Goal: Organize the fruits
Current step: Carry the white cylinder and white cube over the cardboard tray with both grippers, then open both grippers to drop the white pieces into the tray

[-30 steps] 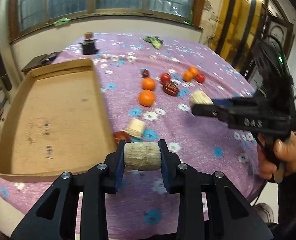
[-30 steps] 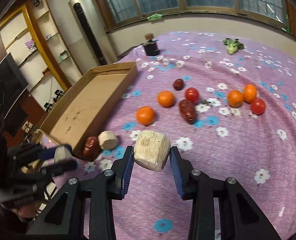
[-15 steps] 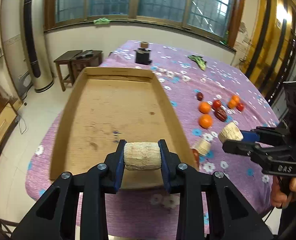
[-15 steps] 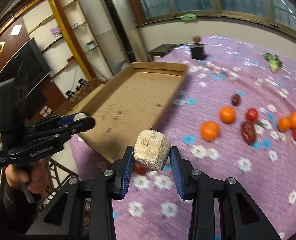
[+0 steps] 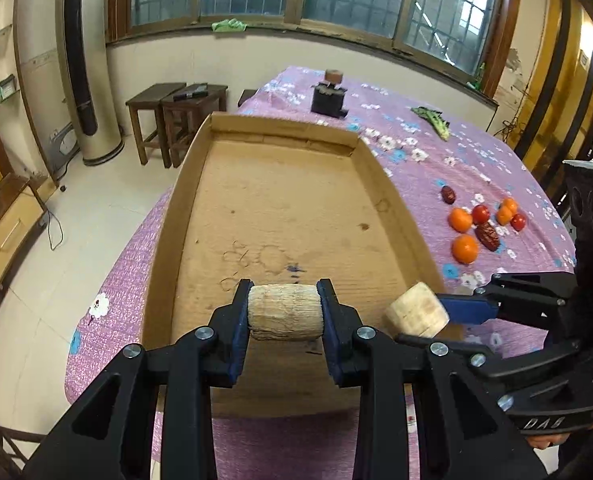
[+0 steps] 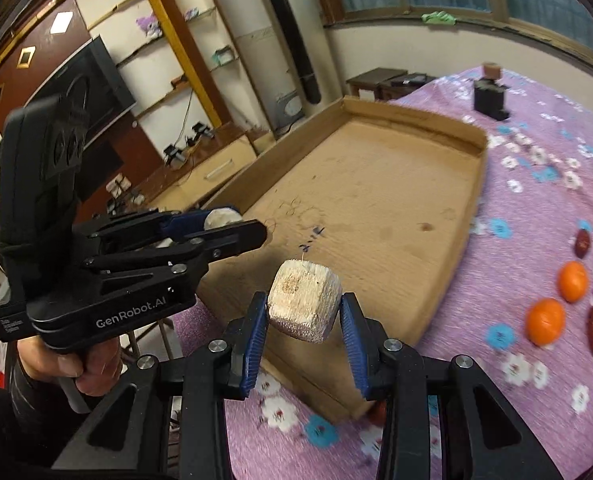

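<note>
you hold a pale, rough, fibrous cylinder chunk (image 5: 284,312) crosswise in the left gripper (image 5: 284,314), its blue pads pressed on the two flat ends, above the near end of the shallow brown cardboard tray (image 5: 392,200). the right gripper (image 6: 302,312) is clamped on a second pale fibrous chunk, blocky and cut-faced (image 6: 304,304), hanging over the tray's near right corner, just beside the first in the left view (image 5: 416,314).

both pieces look light, dry and stiff, with a coarse surface that should bite into the pads rather than slip. they probably shed fibres and dent at the edges if squeezed hard, so a moderate grip looks like enough. the flat ends are the sound place to hold the cylinder. the block sits skewed between your right jaws, held nearer its lower half, so it may twist on release.

the tray floor is bare. the round orange fruits (image 5: 464,248), small red tomatoes (image 5: 480,213) and dark red wrinkled dates (image 5: 487,236) lie clustered on the purple flowered tablecloth (image 5: 476,160) well to the right of the tray. those look smoother and softer, and i'd expect the round ones to roll.
</note>
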A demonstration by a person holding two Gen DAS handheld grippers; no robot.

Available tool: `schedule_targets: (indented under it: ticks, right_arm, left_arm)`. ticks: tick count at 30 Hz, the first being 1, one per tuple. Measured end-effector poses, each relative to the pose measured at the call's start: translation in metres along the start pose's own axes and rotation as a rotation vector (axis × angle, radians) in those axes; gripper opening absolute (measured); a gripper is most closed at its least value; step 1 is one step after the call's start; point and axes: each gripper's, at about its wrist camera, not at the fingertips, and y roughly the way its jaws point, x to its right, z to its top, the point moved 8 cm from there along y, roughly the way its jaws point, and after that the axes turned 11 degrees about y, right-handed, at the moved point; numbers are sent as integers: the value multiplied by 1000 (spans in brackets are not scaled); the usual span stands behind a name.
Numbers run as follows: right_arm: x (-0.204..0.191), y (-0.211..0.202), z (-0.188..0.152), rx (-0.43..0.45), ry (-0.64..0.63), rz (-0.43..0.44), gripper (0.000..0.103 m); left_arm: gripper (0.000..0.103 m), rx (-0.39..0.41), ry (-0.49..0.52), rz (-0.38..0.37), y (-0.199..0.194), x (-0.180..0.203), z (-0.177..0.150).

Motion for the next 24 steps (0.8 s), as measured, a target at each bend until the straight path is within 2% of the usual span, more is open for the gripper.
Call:
schedule_targets:
  ticks: [9,14,18,22,24]
  right_arm:
    - [-1,36,-11,-90,-39,-19,37]
    - [0,37,-12,-92,-43,-31,40]
    - [3,36,-10,-89,-43,-48,41]
    - [5,31,-9,-77,-37,-53,48]
    - [6,26,-10,-66,-36,-50,51]
  left_arm:
    - [29,-62,10,3,17,-8,-11]
    - [30,-113,20,10,27,-5,-19]
    - [44,-119,47,27,26,1,-20]
    - [48,-124,48,38,23,2,-21]
    - [55,-115,42,50,17,1,-19]
